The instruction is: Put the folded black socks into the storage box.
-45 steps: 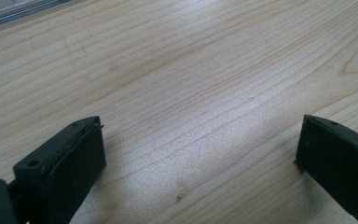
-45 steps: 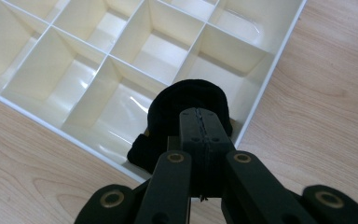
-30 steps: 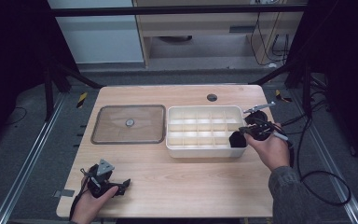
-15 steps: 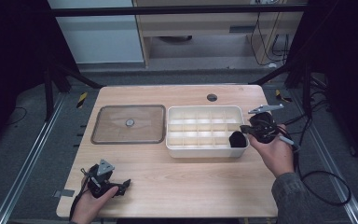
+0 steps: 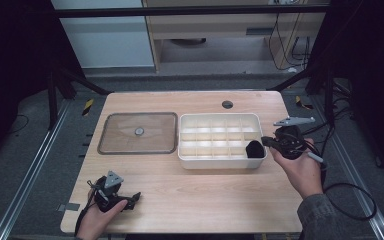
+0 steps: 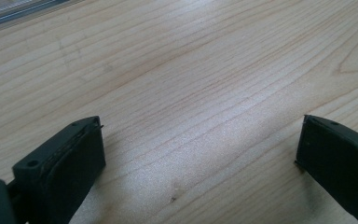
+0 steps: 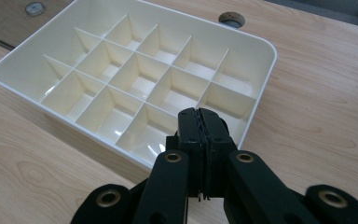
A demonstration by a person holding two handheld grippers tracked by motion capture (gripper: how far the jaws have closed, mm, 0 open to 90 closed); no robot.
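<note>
While the right gripper (image 5: 260, 144) hovers with jaws closed empty at the divided white tray (image 5: 219, 119), clear lid (image 5: 139, 133) just beside, left gripper (image 5: 130, 199) jaws open on bare desk (image 5: 205, 195).

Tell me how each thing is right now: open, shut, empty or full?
White tray: uncovered, every compartment empty.
Clear lid: off, lying flat on the table left of the tray.
Left gripper: open, nothing between its jaws.
Right gripper: shut, holding nothing, over the tray's near right corner.

Wooden table (image 5: 195, 200) (dark grey floor (image 5: 25, 150))
</note>
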